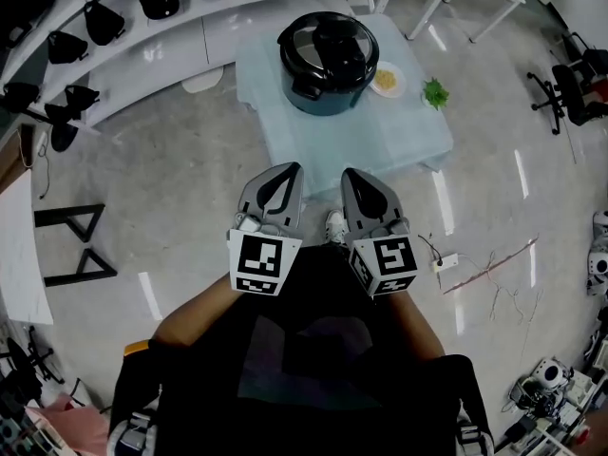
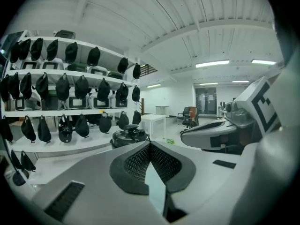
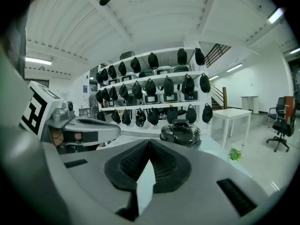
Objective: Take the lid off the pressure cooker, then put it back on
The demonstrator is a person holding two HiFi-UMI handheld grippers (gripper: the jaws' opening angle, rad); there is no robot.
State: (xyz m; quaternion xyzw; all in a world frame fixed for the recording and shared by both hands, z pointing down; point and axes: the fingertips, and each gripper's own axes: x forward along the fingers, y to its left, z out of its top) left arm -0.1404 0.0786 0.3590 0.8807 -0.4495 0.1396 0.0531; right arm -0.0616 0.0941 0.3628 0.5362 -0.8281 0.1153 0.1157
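Head view: the cooker (image 1: 323, 95), lid (image 1: 328, 46) on, stands on a low table (image 1: 399, 141) straight ahead of the left gripper (image 1: 285, 174) and right gripper (image 1: 353, 179), equally far from both, with open floor (image 1: 190, 188) between. Left gripper view: jaws pressed together, empty, cooker ahead. Right gripper view: the same, cooker slightly to the right.

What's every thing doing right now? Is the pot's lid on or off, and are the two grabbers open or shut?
pressure cooker: upright on the table, closed.
lid: on the cooker, nothing touching it.
left gripper: fingers shut, empty, well short of the cooker.
right gripper: fingers shut, empty, well short of the cooker.
plate: beside the cooker, with yellowish food on it.
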